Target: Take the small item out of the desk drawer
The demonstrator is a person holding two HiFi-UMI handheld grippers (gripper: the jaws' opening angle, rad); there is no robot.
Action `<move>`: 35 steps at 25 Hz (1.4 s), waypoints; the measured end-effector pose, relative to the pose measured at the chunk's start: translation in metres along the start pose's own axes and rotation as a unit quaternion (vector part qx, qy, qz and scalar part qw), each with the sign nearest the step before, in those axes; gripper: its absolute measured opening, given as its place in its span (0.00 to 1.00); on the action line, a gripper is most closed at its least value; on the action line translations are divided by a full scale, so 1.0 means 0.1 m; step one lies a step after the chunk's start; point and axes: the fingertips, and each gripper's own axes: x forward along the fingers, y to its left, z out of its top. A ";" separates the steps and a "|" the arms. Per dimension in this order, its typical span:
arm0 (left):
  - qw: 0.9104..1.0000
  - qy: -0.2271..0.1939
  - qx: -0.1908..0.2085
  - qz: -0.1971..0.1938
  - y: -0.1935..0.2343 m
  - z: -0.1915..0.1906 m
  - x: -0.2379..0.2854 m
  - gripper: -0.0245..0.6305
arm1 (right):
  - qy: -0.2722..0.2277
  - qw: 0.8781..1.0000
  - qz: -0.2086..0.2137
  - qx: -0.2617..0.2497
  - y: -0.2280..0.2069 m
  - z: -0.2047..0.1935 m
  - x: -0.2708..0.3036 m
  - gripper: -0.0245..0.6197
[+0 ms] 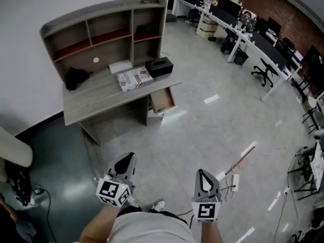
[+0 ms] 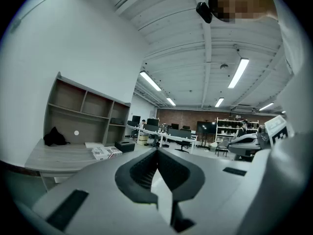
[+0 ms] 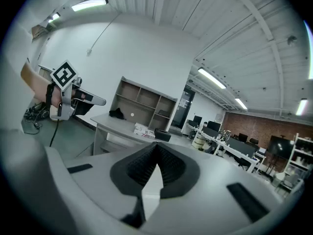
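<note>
Here the left tool [image 1: 130, 158] and right tool [image 1: 201, 173] are closed, empty, far from the open drawer [image 1: 163, 99].

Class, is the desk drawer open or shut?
Open: the drawer juts out beyond the front edge of the desk, its inside showing.
</note>
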 end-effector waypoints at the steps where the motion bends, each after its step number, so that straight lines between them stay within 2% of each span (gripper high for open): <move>1: 1.000 0.000 0.000 0.002 -0.01 -0.01 0.00 0.07 | -0.004 1.000 -0.001 0.002 -0.02 0.01 0.01 0.07; 9: 1.000 0.009 0.001 0.020 -0.09 -0.15 -0.06 0.07 | -0.004 0.999 0.036 0.002 0.00 -0.15 0.00 0.07; 18: 0.997 0.038 -0.012 0.071 0.09 -0.39 -0.09 0.07 | 0.020 0.998 0.062 -0.004 -0.05 -0.49 0.25 0.07; 24: 0.996 0.042 -0.034 0.069 0.46 -0.49 0.55 0.07 | 0.026 0.997 0.068 -0.023 -0.22 -0.39 0.98 0.07; 28: 0.997 0.036 -0.052 0.050 0.76 -0.40 1.24 0.07 | 0.034 0.998 0.047 -0.030 -0.53 -0.18 1.58 0.07; 30: 0.997 0.029 -0.057 0.032 0.92 -0.28 1.62 0.07 | 0.038 0.998 0.038 -0.020 -0.69 -0.03 1.91 0.07; 35: 0.998 0.032 -0.059 -0.020 1.22 -0.11 2.34 0.07 | 0.029 0.999 0.020 0.040 -0.88 0.36 2.60 0.07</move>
